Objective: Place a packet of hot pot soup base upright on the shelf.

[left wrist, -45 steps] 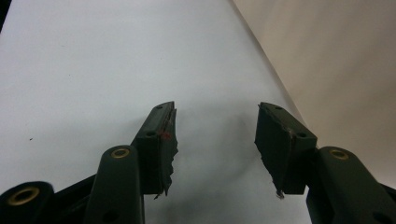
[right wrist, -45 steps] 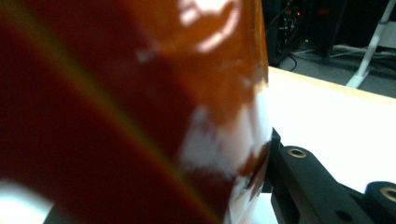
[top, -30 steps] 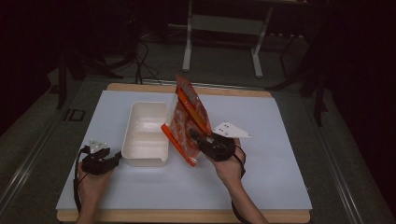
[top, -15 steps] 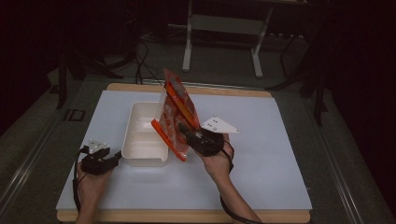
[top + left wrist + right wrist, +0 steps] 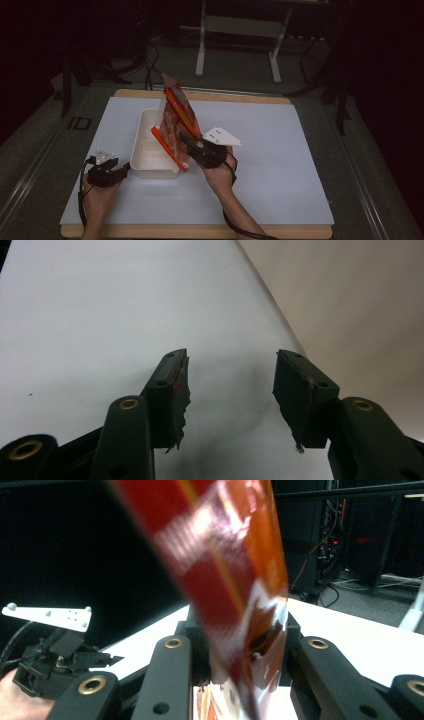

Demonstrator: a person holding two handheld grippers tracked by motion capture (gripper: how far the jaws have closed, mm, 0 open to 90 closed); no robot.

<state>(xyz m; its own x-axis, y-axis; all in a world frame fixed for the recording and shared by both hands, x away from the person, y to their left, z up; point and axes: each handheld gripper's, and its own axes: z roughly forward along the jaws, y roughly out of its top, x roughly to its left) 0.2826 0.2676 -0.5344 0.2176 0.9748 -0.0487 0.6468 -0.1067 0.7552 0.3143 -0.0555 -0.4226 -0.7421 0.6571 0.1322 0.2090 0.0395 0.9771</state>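
An orange and red snack bag (image 5: 176, 120) stands tilted above the right edge of a white rectangular tub (image 5: 146, 145). My right gripper (image 5: 186, 140) is shut on the bag's lower part and holds it in the air. In the right gripper view the bag (image 5: 235, 575) rises blurred from between the closed jaws. My left gripper (image 5: 122, 172) rests open on the white table top just left of the tub's near corner. In the left gripper view its jaws (image 5: 230, 390) stand wide apart with nothing between them, over the white surface, beside the tub's wall (image 5: 360, 305).
A white mat (image 5: 280, 165) covers the wooden table, with bare room to the right of my right hand. Beyond the far edge stand a metal frame's legs (image 5: 237, 50) and cables on a dark floor. The other gripper (image 5: 55, 655) sits at the left in the right gripper view.
My right gripper has carried the bag leftward, from right of the tub to over its right edge. The left gripper has stayed put.
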